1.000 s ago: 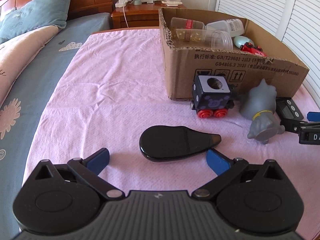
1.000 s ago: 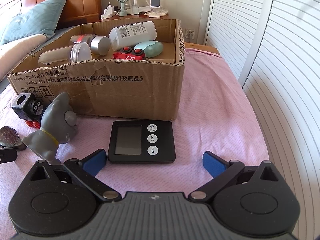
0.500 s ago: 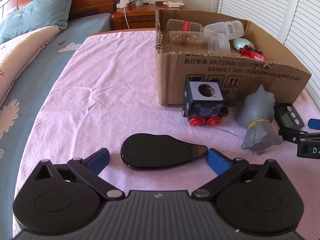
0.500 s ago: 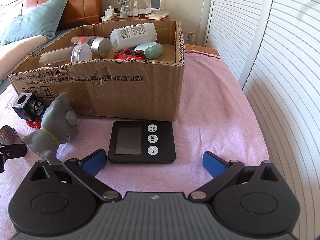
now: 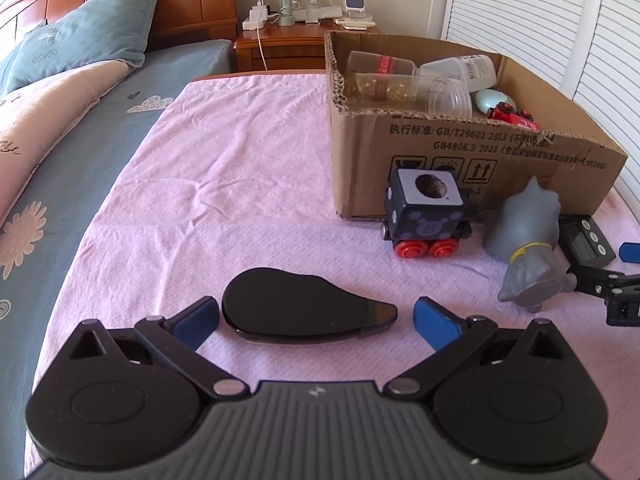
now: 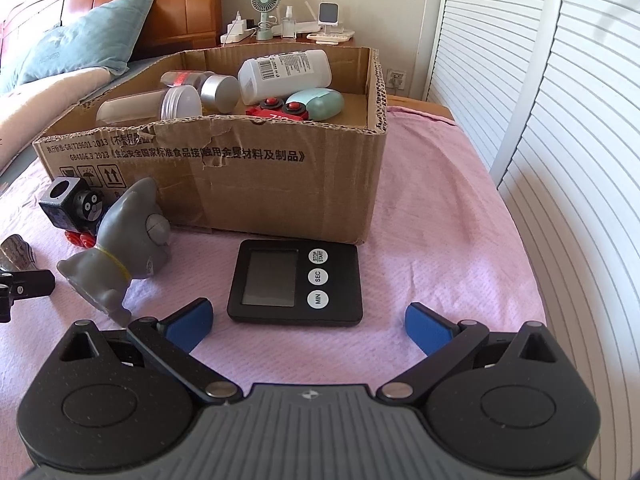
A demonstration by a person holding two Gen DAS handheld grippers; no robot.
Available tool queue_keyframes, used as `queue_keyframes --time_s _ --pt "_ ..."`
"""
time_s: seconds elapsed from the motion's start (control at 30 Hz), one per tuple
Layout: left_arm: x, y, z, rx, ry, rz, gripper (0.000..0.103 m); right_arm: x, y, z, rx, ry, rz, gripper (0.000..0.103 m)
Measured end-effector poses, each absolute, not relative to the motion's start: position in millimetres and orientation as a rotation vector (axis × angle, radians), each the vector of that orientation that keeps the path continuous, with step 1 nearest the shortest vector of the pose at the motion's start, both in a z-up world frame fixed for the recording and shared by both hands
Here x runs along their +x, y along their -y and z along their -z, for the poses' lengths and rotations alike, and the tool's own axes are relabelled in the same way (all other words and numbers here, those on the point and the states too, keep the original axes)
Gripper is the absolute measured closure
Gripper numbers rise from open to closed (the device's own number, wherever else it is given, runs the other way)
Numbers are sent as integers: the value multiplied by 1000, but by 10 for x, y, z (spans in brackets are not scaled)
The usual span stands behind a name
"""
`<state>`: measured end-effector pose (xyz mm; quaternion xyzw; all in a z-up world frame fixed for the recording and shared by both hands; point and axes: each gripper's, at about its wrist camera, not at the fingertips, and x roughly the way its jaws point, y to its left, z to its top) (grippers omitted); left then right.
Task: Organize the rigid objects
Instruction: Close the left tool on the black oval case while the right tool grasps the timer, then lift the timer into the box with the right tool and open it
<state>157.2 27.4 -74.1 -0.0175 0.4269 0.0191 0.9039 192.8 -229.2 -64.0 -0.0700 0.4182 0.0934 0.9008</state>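
Note:
A glossy black teardrop-shaped object lies on the pink cloth between the open blue fingers of my left gripper. A black digital timer lies flat just ahead of my open right gripper. A grey rubber animal toy lies left of the timer, also in the left wrist view. A black toy train cube with red wheels stands against the cardboard box. The box holds bottles, jars, a red toy and a mint case.
The pink cloth covers a table beside a bed with a blue pillow. A wooden nightstand with a small fan stands behind. White louvered doors run along the right side.
My left gripper has shifted right and closer to the black teardrop object, which now sits between its fingers. The right gripper has barely moved.

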Motion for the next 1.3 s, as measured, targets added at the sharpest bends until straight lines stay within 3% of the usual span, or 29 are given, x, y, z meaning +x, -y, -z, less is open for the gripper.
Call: queue_keyframes --time_s 0.6,1.0,1.3 --pt "1586 -339 742 12 -860 69 3 2112 2249 644 -168 -863 -256 0" --pt "1604 -367 705 20 -866 89 13 2096 2193 578 -179 -848 -262 28" --pt "1581 -375 652 49 -907 109 13 2046 2226 520 -164 -882 -261 28"
